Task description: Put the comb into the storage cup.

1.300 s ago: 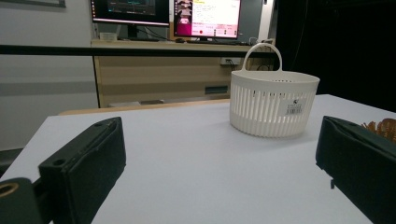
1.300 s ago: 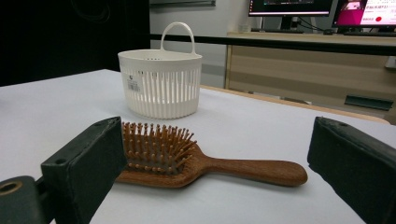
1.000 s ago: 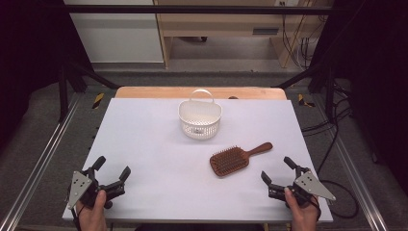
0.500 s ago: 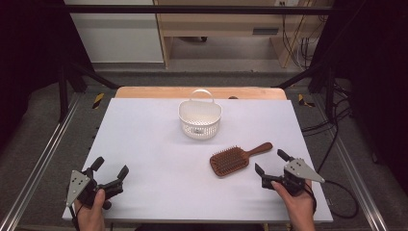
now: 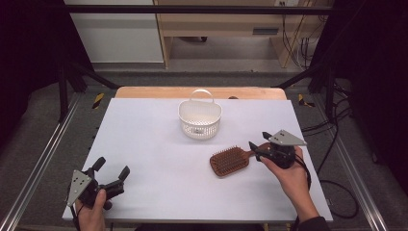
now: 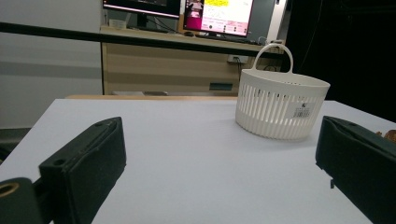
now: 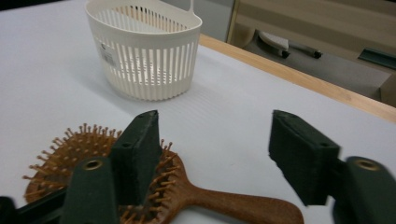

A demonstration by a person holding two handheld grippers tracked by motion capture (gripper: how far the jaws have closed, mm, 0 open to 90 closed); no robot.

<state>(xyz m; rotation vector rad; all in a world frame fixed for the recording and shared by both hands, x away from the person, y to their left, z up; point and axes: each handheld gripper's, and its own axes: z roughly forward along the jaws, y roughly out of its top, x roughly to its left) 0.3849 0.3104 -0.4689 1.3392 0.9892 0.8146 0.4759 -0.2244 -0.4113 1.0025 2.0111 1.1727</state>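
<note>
Finds the left gripper (image 5: 113, 166) parked at the near left corner of the table (image 5: 144, 144), with its fingers (image 6: 88, 158) spread wide around nothing; recommends leaving it there, clear of the work. Locates, farther in on the right, the right gripper (image 5: 259, 140) held just above the hairbrush (image 5: 230, 161), which lies bristles up on the table with its handle pointing toward the right hand. Records its fingers (image 7: 140, 144) half drawn in, having just been closing, straddling the neck of the hairbrush without yet pinching it: one finger over the edge bristles, the other well off the far side of the handle. Judges the step in hand as the grasp. Advises shifting slightly back along the handle so that both pads meet bare wood, not bristles; lowering until the fingers bracket the handle squarely; then closing firmly before any lift. Warns of a twist or slip if gripped at the bristled edge, given the heavier head. Notes, farthest off, the white slotted basket (image 5: 199, 118) standing upright and well apart near the table's far edge, the likely destination; suggests lifting high enough to clear its rim and looped carrying handle.
</note>
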